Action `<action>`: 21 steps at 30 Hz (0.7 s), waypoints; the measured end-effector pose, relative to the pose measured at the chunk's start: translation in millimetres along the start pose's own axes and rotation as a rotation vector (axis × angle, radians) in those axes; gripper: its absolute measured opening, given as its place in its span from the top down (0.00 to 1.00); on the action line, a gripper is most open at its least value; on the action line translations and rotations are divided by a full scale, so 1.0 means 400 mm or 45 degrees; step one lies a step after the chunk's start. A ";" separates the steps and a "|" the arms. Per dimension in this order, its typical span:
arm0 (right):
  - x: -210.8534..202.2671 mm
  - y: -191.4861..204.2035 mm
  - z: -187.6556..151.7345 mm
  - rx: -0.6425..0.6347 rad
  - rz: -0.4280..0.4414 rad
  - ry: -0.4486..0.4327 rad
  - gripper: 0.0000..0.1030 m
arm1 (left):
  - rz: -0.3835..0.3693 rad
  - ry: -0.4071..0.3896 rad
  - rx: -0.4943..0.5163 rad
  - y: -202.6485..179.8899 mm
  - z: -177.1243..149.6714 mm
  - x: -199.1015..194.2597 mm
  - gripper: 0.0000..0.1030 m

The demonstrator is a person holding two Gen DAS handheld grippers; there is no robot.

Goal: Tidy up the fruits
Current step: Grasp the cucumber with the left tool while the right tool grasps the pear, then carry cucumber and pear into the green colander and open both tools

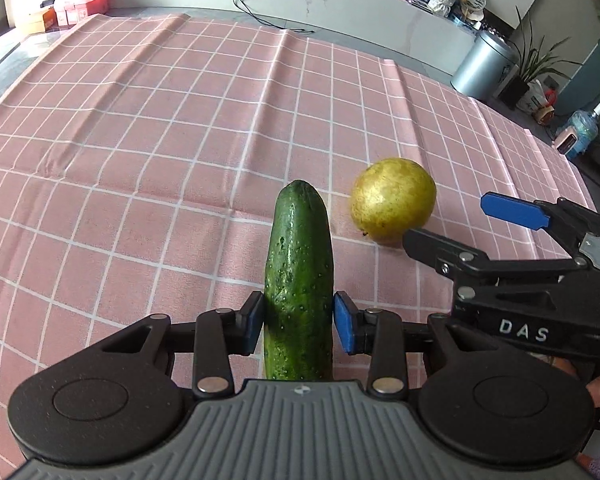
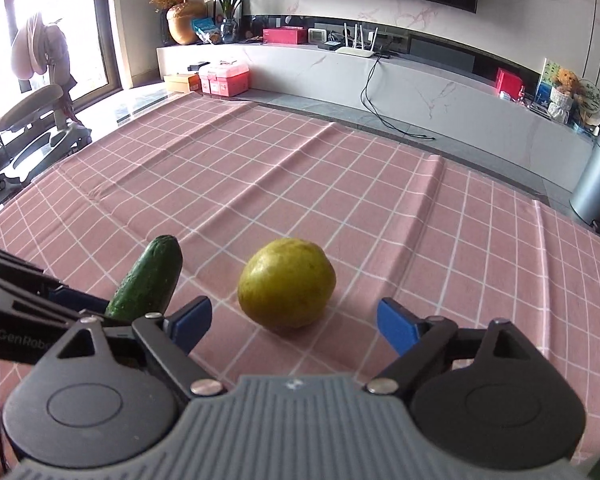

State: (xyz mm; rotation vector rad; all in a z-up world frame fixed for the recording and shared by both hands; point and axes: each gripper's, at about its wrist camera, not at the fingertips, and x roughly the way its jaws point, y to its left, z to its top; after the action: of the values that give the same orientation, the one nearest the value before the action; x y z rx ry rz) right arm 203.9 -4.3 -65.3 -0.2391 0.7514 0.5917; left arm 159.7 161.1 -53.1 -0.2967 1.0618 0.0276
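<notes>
- Left gripper [image 1: 299, 322], at the bottom centre of the left wrist view, has its blue pads pressed on both sides of the cucumber [image 1: 299, 280], which runs lengthwise up the middle of the frame, its rounded tip pointing away from the camera.
- Whether the cucumber rests on the cloth or hangs just above it cannot be told from these views.
- Right gripper [image 2: 294, 322], at the bottom of the right wrist view, is spread wide with nothing between its fingers; the yellow-green round fruit [image 2: 286, 282] sits just ahead of the gap, slightly left of its centre line.
- To do this step well, I judge the right gripper should shift a little left so the fruit is centred, then go forward until the pads reach its widest part before closing; a round fruit could roll away if only one pad touches first.
- The two tools are close: in the right wrist view the left gripper's black arm fills the lower left, and the cucumber lies just beside the right gripper's left finger [image 2: 190, 320]. That is the main thing in the way, so the cucumber is best kept off to the left.
- Beyond the fruits, the pink checked tablecloth [image 2: 340, 184] shows only folds and ridges, which could tip a rolling fruit.
- Farther off, in the upper part of the frame, are a white marble bench [image 2: 420, 88], a pink box [image 2: 224, 76] and a metal bin [image 2: 598, 180] at right, all well apart.
</notes>
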 end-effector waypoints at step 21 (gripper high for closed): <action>0.135 0.027 0.024 0.105 -0.029 0.099 0.36 | -0.039 0.048 0.020 0.024 0.004 0.051 0.55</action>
State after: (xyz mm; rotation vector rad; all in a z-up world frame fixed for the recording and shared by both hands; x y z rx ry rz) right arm 234.3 31.1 -96.1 -0.1955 0.8455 0.5307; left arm 169.6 168.2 -72.2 -0.3001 1.0941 -0.0141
